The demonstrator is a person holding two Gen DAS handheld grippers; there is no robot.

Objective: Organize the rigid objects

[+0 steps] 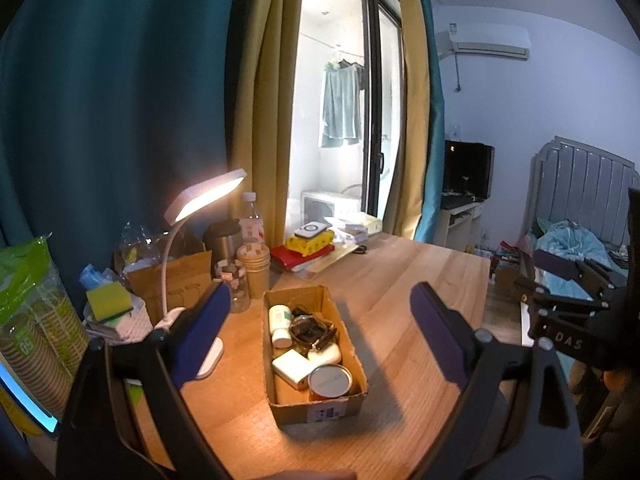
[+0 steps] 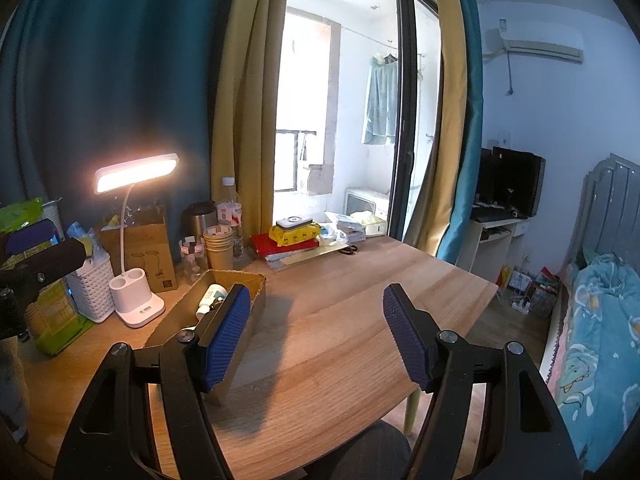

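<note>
Left tool [image 1: 320, 316] hangs above the wooden surface [image 1: 420, 280] with its blue-padded jaws spread wide and nothing between them, framing the cardboard box [image 1: 352, 364] from above, which reads as a stance for looking over or reaching into the contents. In this view the box sits near the front middle of the surface and already holds the rigid things: a white pill bottle [image 1: 280, 320] lying at the far end, a dark tangle that I cannot identify [image 1: 310, 330], a white charger block [image 1: 292, 368], a pale rounded case [image 1: 326, 354], and a round tin [image 1: 330, 380] at the near end. Gathered so, they suggest the sorting is largely done. A lit desk lamp [image 1: 208, 196] stands just left of the box, likely placed to light the work.

From the right wrist view, the right tool [image 2: 316, 336] is likewise spread and empty, poised over a bare stretch of the surface [image 2: 360, 280] to the right of the box [image 2: 256, 284], apart from it. Only the white bottle [image 2: 210, 296] shows inside from here. Stacked paper cups [image 2: 218, 248] and books [image 2: 284, 246] line the far edge, kept clear of the working area.
</note>
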